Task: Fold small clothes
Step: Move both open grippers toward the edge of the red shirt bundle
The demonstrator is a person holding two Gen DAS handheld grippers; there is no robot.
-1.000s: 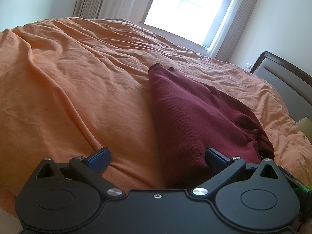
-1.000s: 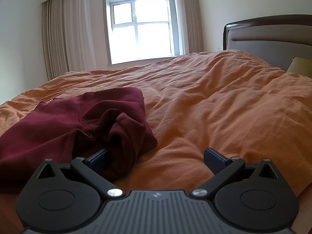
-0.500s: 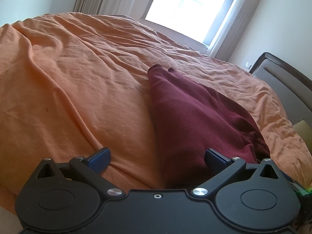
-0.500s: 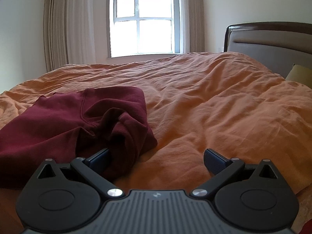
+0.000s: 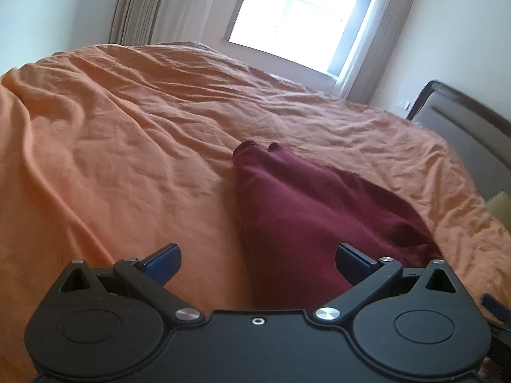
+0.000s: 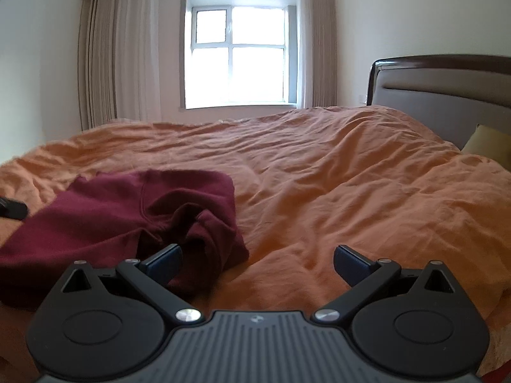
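Observation:
A dark red garment (image 5: 313, 210) lies partly folded on the orange bedcover (image 5: 127, 146). In the left wrist view it runs away from me, and its near edge lies between the spread fingers of my left gripper (image 5: 258, 263), which is open and holds nothing. In the right wrist view the garment (image 6: 121, 217) lies at the left, bunched at its near right corner. My right gripper (image 6: 258, 263) is open above that corner and the bare cover, its left fingertip (image 6: 167, 260) over the bunched cloth.
The orange bedcover (image 6: 351, 191) spreads wide to the right and far side. A padded headboard (image 6: 447, 95) and a pale pillow (image 6: 488, 142) stand at the right. A window (image 6: 239, 54) with curtains is behind the bed. A dark object (image 6: 11, 209) shows at the left edge.
Both grippers have tilted up and drawn back a little, so more wall and window show. The garment lies as before. Both stay open.

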